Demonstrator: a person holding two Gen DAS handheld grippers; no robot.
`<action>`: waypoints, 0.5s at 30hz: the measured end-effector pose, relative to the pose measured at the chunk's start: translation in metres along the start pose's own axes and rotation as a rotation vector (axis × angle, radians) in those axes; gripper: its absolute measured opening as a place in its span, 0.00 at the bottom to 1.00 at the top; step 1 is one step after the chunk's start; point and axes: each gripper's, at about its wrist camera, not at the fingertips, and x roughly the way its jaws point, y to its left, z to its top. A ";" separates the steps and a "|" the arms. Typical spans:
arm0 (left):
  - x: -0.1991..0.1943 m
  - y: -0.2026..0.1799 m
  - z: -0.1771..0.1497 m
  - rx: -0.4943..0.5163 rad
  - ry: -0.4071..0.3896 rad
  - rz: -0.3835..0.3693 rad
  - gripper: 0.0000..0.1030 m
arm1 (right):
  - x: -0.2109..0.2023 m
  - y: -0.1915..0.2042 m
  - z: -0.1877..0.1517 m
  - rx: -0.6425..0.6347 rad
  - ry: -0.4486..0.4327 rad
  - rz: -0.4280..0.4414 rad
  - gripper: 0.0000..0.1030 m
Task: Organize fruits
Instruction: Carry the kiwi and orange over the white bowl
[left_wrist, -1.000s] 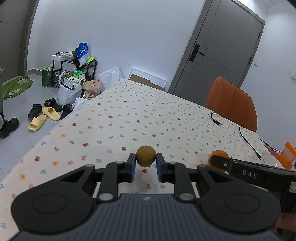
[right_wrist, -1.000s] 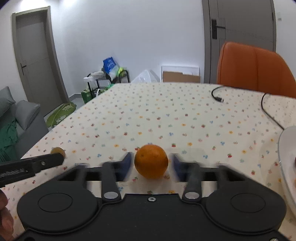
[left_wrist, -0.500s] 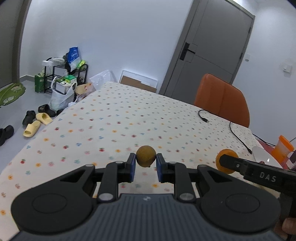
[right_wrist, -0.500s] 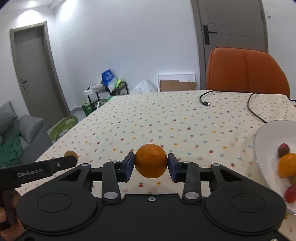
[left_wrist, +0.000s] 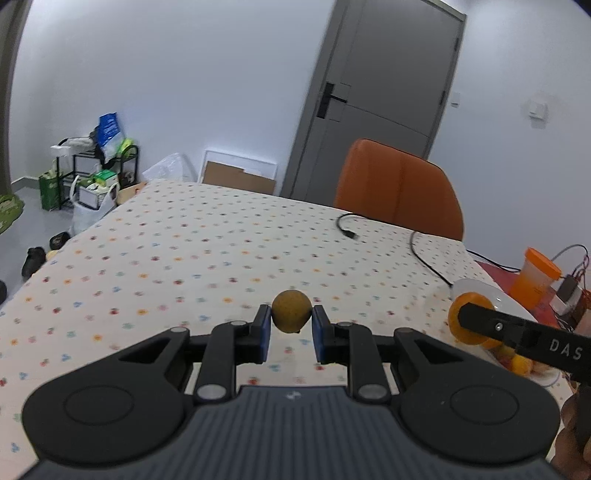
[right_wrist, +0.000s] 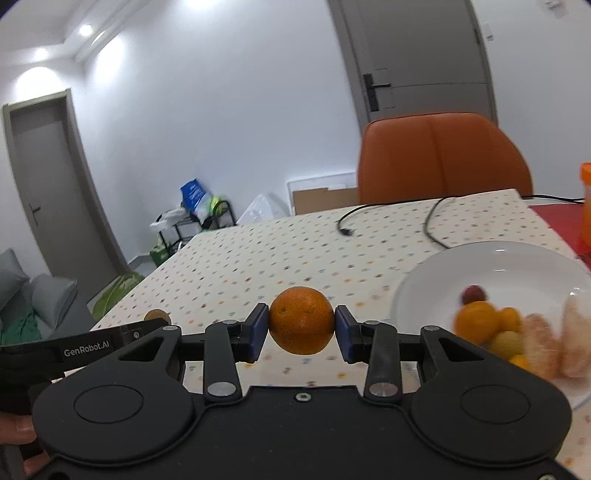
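Two wrist fisheyes, low over the tablecloth (left_wrist: 184, 251), facing the orange chair (right_wrist: 443, 158), perhaps both catching the plate (right_wrist: 480, 258)

Orange orange (right_wrist: 301, 320), brownish-yellow small fruit (left_wrist: 291, 311), white plate (right_wrist: 491, 258), cream surface (left_wrist: 207, 243) dotted with multicoloured flowers, orange chair (right_wrist: 443, 158).

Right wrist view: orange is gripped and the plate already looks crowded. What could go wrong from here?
1. The orange is round and pinched only at its sides by the right gripper; it might slip out.
2. The white plate already holds piled fruit, so an added orange could roll off.
3. The left gripper, shut on a small brown fruit, is close by; the two could collide.
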 end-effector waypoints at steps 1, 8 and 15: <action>0.000 -0.005 0.000 0.008 0.000 -0.005 0.21 | -0.004 -0.005 0.000 0.007 -0.006 -0.005 0.36; 0.006 -0.038 -0.004 0.053 0.009 -0.044 0.21 | -0.029 -0.039 -0.001 0.061 -0.042 -0.041 0.36; 0.010 -0.070 -0.005 0.097 0.012 -0.083 0.21 | -0.050 -0.068 -0.003 0.110 -0.075 -0.058 0.36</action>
